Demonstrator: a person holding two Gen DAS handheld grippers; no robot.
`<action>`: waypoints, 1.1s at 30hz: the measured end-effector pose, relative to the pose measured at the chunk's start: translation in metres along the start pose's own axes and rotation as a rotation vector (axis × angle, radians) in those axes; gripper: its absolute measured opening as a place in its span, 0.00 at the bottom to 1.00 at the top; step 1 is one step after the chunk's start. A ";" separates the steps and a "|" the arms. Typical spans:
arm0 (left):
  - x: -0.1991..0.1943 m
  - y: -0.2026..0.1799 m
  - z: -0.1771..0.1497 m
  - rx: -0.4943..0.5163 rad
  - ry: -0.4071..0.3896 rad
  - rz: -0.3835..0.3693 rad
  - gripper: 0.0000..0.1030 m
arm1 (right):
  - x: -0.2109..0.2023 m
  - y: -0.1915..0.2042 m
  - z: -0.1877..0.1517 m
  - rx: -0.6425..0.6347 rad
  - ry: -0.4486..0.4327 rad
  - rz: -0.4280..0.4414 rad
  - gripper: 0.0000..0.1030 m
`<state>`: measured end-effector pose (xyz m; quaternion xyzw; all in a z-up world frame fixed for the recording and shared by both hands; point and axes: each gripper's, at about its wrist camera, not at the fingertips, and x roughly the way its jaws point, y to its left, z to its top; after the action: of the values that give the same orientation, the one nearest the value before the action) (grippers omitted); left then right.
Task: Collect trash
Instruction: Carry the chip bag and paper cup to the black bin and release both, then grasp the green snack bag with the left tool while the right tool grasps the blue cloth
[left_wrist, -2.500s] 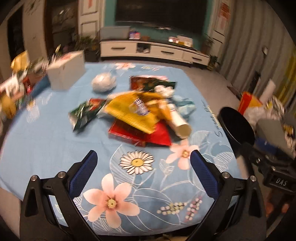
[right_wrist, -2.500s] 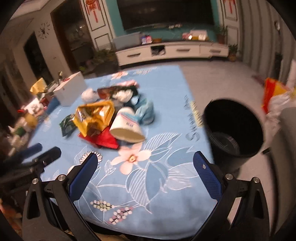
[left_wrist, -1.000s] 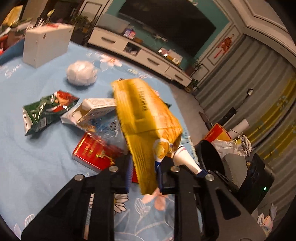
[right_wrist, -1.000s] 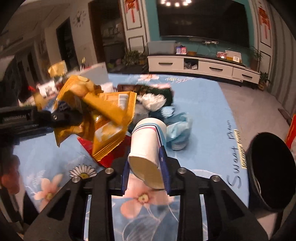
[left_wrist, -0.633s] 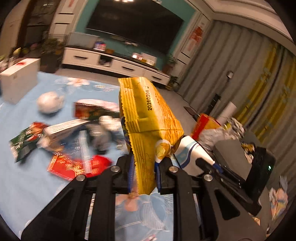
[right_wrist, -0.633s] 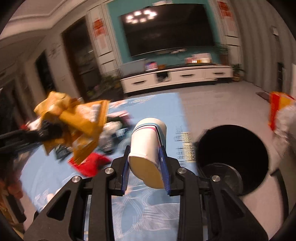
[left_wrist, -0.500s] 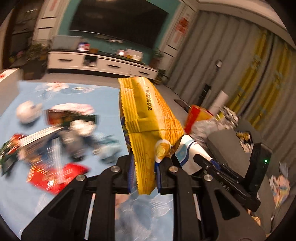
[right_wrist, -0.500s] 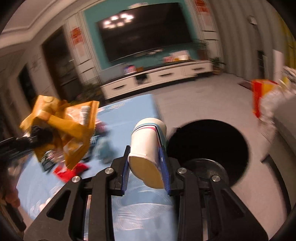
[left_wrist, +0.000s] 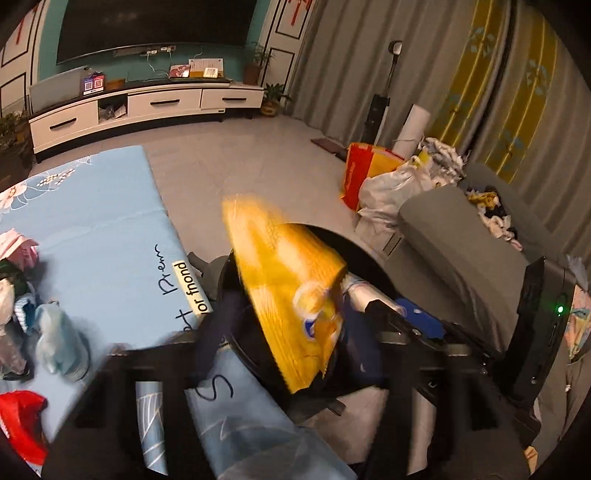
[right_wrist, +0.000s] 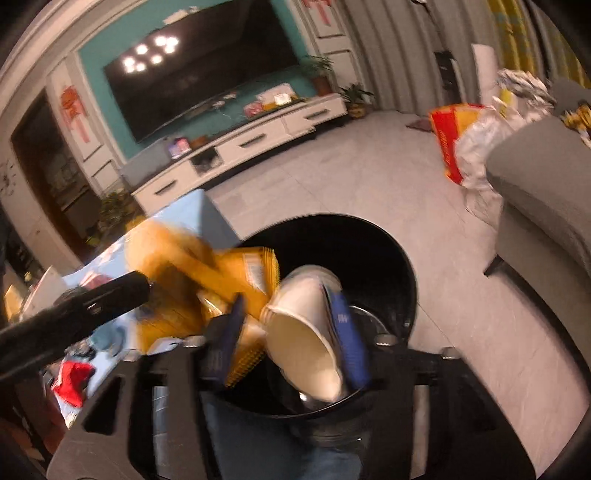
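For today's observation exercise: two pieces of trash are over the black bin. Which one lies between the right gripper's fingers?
The white paper cup, tipped with its open mouth toward the camera. The yellow snack bag sits by the left gripper instead.

Left gripper (left_wrist: 284, 332) jaws just opening, right gripper (right_wrist: 291, 339) likewise, angled downward

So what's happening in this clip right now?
A person is clearing trash off a blue floral tablecloth into a black bin beside the table. The left tool has just been opening, with a yellow snack bag between its fingers over the bin. The right tool has also just been opening, with a white paper cup tipping toward the bin between its fingers. More wrappers remain on the cloth.
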<state>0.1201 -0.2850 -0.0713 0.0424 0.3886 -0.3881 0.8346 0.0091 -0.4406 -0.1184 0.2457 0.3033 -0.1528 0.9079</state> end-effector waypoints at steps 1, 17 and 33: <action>0.003 0.000 -0.001 0.000 0.004 0.003 0.66 | 0.000 -0.004 -0.001 0.015 0.002 -0.001 0.59; -0.092 0.071 -0.074 -0.141 0.022 0.165 0.88 | -0.047 0.025 -0.016 0.013 0.029 0.081 0.67; -0.225 0.196 -0.166 -0.461 -0.095 0.411 0.90 | -0.050 0.141 -0.057 -0.235 0.189 0.214 0.68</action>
<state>0.0619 0.0515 -0.0784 -0.0885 0.4102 -0.1143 0.9005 0.0035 -0.2863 -0.0763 0.1819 0.3750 0.0049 0.9090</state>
